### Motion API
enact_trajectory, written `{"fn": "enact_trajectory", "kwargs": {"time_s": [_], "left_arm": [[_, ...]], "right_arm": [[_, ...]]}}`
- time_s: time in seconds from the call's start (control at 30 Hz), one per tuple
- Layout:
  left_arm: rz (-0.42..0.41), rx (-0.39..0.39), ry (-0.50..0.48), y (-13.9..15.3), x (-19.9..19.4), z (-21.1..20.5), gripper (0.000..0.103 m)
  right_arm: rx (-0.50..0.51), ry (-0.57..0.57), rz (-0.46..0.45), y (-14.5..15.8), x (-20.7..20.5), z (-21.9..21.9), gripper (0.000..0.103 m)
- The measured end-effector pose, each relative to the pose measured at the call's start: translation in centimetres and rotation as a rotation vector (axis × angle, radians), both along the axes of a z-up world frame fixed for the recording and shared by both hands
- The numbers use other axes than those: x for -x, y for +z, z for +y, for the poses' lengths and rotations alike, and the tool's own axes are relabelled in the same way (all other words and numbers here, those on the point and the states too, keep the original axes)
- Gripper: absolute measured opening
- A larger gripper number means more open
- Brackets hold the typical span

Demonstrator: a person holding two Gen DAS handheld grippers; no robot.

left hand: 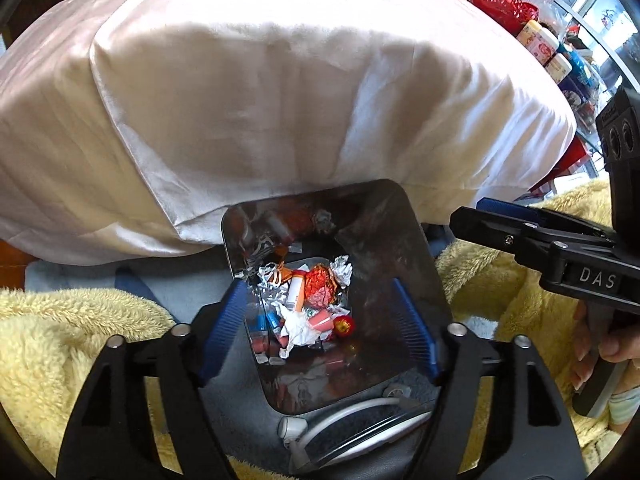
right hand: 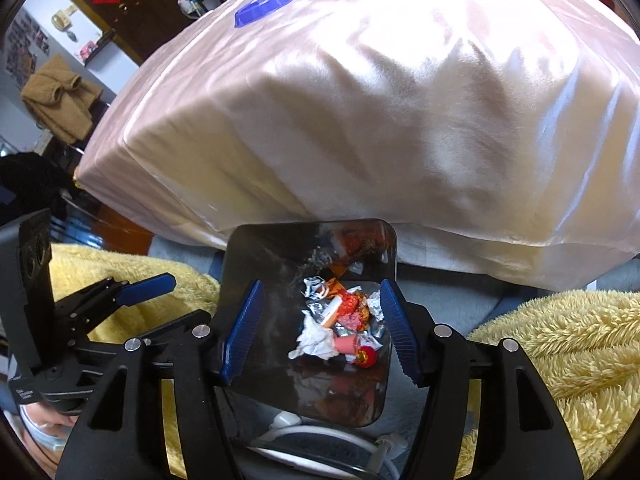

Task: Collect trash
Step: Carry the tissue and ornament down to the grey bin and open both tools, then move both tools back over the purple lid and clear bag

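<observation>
Trash already fills the bottom of the shiny metal bin (left hand: 404, 248), which stands on the floor against the hanging edge of a pale satin cloth (left hand: 280, 100) draped over the bench. Crumpled foil (left hand: 342, 266), a red-and-gold wrapper (left hand: 320, 284), a white tissue (left hand: 298, 326), a small white tube (left hand: 297, 292) and a round red piece (left hand: 344, 325) lie heaped together there (the bin's walls mirror them, so the pile looks bigger than it is).

Both tools hang above the bin's mouth. The left tool (left hand: 320, 322) has its blue pads spread wide with nothing between them; the right tool (right hand: 320, 326) is likewise wide and empty.

My reading: this is the drop-off end of a round, with the load delivered. On the part of the cloth in view only a blue dish (right hand: 262, 7) shows, and no loose litter. The next move would be to lift clear of the bin and search the bench top for any remaining scrap.
</observation>
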State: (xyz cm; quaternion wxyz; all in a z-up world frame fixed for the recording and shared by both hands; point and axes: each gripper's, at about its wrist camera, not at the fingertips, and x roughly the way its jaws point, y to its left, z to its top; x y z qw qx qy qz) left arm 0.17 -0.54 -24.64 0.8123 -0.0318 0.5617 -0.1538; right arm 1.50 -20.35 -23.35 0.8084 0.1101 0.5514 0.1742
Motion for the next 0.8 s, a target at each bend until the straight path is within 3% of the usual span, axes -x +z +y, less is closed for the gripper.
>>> {"fn": "enact_trajectory", "kwargs": {"time_s": [0.17,0.47,0.63,0.8], "left_arm": [[-0.032,-0.009,-0.001,1.9,-1.3,0.2,0.082],[-0.161,-0.005,0.029,7.7,-6.6,1.1,0.084],[-0.174,0.009,0.039,9.5,-10.7,0.9,0.084],[-0.155,0.004,0.033,9.5,-14.7,0.1,0.084]], "right_arm": [[-0.050,-0.030,-0.036,2.5,-1.0,-0.5,0.062],[0.008,-0.058,-0.218,9.1,-6.0,-0.9,0.070],[0.060,-0.080,-0.251,10.5,-10.8,-1.7,0.070],[0.083,-0.105,-0.237,10.6,-15.9,-2.6,0.070]]}}
